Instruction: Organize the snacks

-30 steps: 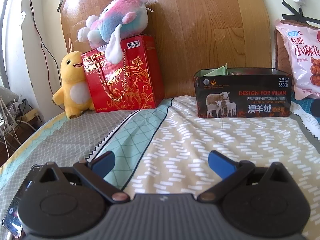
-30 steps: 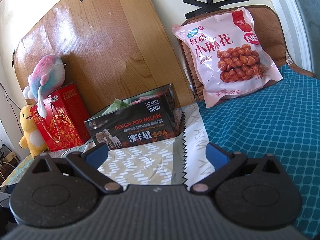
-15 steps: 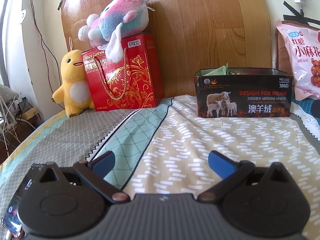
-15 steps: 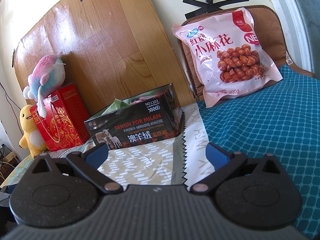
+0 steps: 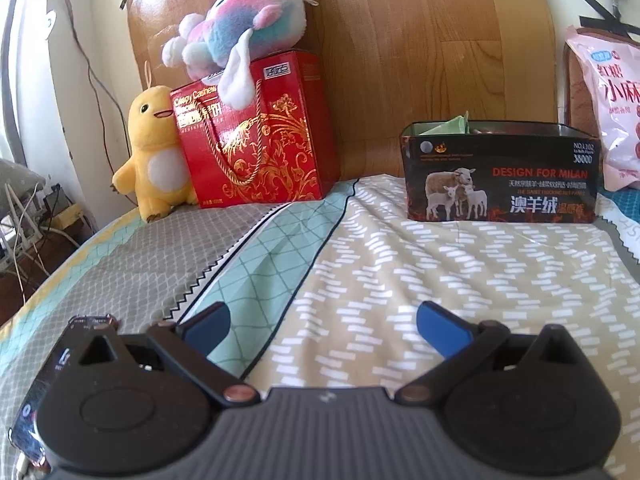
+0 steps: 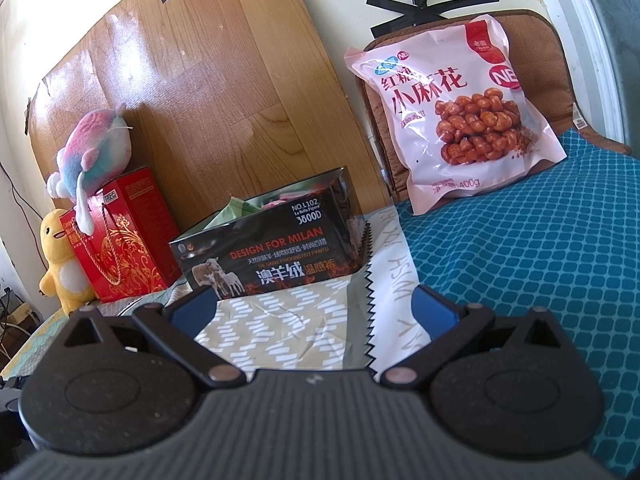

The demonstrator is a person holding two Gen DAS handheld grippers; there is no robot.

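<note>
Very little has changed over the last second: the left wrist view has drifted slightly, so the pink snack bag (image 5: 612,108) now sits further off its right edge than it did a second ago, while the right wrist view is the same as before. The left hand-held gripper (image 5: 322,326) hangs low over the bed (image 5: 400,272) with its blue fingers spread wide and nothing between them; the right hand-held gripper (image 6: 314,314) is likewise released and empty. The snack bag (image 6: 452,116) leans upright against a brown cushion (image 6: 536,32) at the head of the bed, on the teal cover, well apart from both grippers. Just to its left stands the open black box (image 6: 268,248), with green and pink packets showing over its rim, so it looks like the place where snacks are being collected. Further left are a red gift box (image 5: 256,132) with a pastel plush toy (image 5: 240,28) on top and a yellow duck toy (image 5: 154,152) touching its side. With so little motion, I judge that no grasp has begun; the right gripper is better placed for the bag.
</note>
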